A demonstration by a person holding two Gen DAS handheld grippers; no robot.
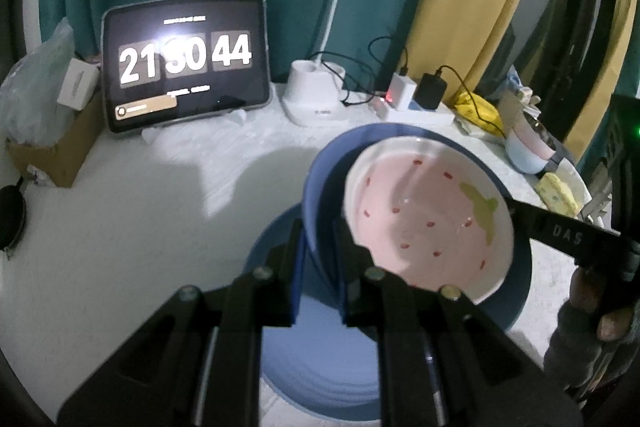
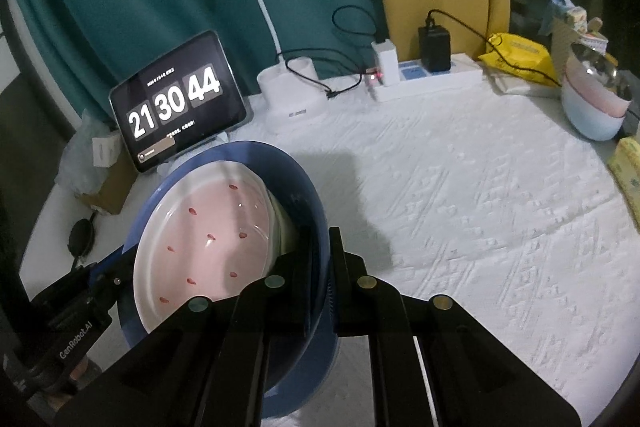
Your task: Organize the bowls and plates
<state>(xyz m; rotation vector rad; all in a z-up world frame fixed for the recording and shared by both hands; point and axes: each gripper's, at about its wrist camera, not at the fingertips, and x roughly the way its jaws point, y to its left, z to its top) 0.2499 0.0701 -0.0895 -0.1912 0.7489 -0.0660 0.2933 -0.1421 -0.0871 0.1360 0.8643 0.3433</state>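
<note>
At the desk's (image 2: 460, 187) left edge a cardboard box (image 1: 60, 155) is seen, and next to it, along the back edge, a tablet (image 1: 185, 61) showing a clock, a white lamp base (image 1: 314, 95) and a power strip (image 2: 430, 77) with chargers plugged in.

Nearer the front, left of the middle, a blue bowl (image 1: 320, 187) is held tilted above a blue plate (image 1: 320, 367) that lies flat on the white cloth. Inside the blue bowl a pink bowl (image 1: 424, 211) with red dashes is nested, loose and leaning toward one side.

The left gripper (image 1: 318, 291) is closed on the blue bowl's wall, one finger outside and one inside the rim. The right gripper (image 2: 320, 287) is closed on the opposite side of the same rim in the same way. Both jaws are drawn nearly together, with only the thin wall between them.

The two bowls are judged to be glazed ceramic: stiff, fairly heavy as a pair, smooth enough to slip, and liable to chip if knocked. The rim is the only place a narrow pinch can be taken, and opposite points are best, as here, so the weight is shared. Because the pink bowl is not gripped itself, it is likely to slide or rattle if the tilt is increased, so the blue bowl should be levelled before being set down on the plate.

Toward the right edge a stack of pale bowls (image 2: 596, 107) is seen, with a yellow packet (image 2: 516, 57) behind it at the back.
</note>
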